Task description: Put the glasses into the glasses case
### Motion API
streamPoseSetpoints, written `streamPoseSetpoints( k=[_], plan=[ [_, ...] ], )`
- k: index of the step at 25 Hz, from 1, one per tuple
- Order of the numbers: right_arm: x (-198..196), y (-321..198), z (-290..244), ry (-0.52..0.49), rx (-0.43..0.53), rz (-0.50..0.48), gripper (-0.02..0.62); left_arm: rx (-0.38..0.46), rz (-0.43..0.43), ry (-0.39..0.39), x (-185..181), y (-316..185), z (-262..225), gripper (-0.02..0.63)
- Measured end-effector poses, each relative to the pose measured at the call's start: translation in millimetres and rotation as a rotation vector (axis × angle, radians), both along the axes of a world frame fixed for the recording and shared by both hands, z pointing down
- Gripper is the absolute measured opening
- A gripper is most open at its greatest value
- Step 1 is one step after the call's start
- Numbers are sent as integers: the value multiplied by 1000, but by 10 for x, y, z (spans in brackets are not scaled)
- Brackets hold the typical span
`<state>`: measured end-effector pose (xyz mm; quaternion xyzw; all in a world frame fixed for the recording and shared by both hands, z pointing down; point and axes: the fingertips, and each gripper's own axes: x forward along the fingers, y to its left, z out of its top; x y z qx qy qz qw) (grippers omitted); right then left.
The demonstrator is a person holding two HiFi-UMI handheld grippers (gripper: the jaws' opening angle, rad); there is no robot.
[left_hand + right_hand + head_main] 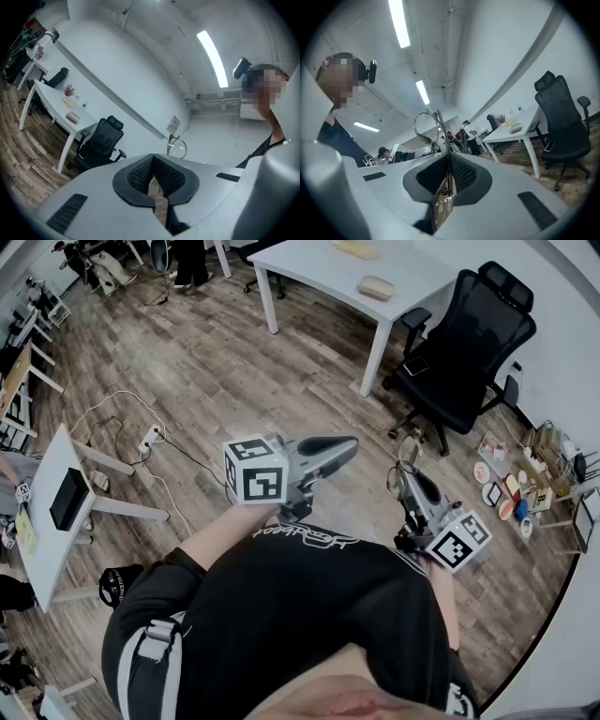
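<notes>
"Wood first: a plank floor [216,362] fills most of the head view. What stands on it?"

"A white table [309,268] at twelve o'clock and a black office chair [459,352] at about two o'clock, just beside the table's near corner. The person's black shirt [281,615] covers the six o'clock part."

"And the grippers?"

"The left gripper [349,444] is near the middle, jaws aimed toward three o'clock. In the left gripper view its two black pads are drawn together, with only a sliver of floor showing between them, and nothing is held there. The right gripper [410,482] sits between three and four o'clock from the middle, jaws aimed toward eleven o'clock."

"Is that one holding anything?"

"Yes. Its jaws are pressed together on the glasses [426,127]. A thin metal part of the frame runs down between the pads, and a round lens stands up past the tips, at eleven o'clock in the right gripper view. The same lens shows beyond the left gripper's jaws, apart from them."

"Anything smaller?"

"A pale oblong object [376,287] lies on the table, well apart from both grippers. I cannot tell whether it is the case."
</notes>
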<state>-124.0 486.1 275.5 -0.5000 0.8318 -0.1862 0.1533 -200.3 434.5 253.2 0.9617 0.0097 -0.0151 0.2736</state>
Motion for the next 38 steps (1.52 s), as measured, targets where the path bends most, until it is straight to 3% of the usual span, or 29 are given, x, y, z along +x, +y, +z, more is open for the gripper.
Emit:
streamPoseSetpoints(
  k=[12, 23, 33, 38],
  plan=[
    [113, 438, 22, 29, 35, -7, 26, 22, -11, -5, 118, 483, 74, 6],
    [392, 608, 246, -39, -4, 70, 26, 5, 41, -38, 322, 560, 229, 6],
    [667, 267, 473, -55, -18, 122, 26, -36, 107, -46, 726, 129, 474, 6],
    [913, -236, 481, -71, -30, 146, 26, -48, 120, -53, 957, -384, 546, 6]
  ],
)
